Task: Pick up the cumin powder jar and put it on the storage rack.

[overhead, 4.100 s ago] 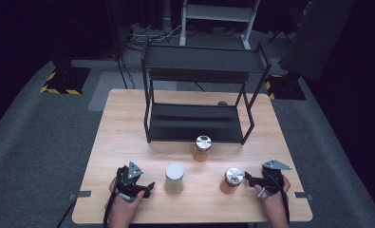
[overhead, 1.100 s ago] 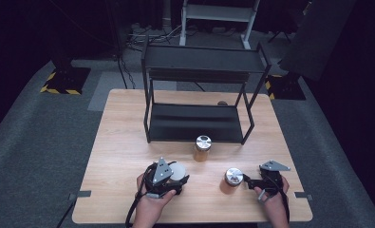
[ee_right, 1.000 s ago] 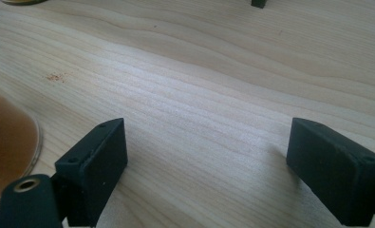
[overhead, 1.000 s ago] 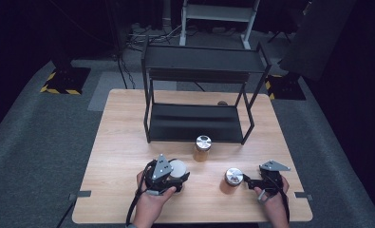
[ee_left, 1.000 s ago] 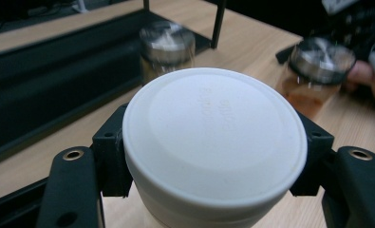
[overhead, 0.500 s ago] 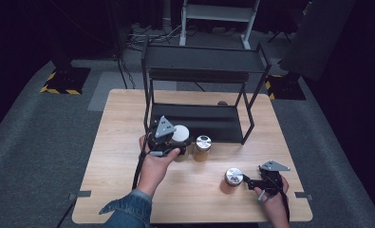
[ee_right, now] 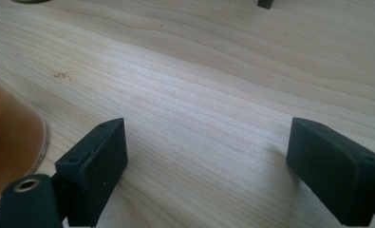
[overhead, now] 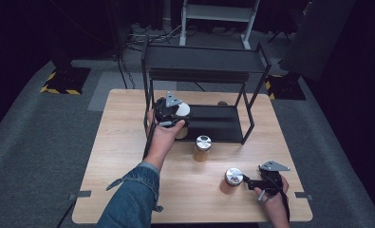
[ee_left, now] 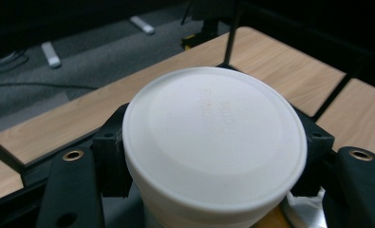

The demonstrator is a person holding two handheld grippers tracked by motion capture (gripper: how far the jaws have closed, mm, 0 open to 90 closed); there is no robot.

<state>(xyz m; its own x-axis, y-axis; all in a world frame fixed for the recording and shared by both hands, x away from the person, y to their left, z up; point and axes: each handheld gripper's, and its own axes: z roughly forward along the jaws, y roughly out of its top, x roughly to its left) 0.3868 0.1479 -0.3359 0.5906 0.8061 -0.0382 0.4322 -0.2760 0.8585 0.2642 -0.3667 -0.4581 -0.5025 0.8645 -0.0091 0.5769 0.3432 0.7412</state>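
I had the left gripper clamped on the white-lidded jar, its jaws pressing the jar's sides just under the lid, as the left gripper view showed. In the high view the jar was held up at the front left corner of the black shelf rack, above the wooden table, beside the rack's lower shelf. My right gripper lay low on the table near the front right edge, its jaws standing wide apart with bare wood between them. A silver-lidded amber jar stood just beside it, and a second amber jar stood near the rack's front.
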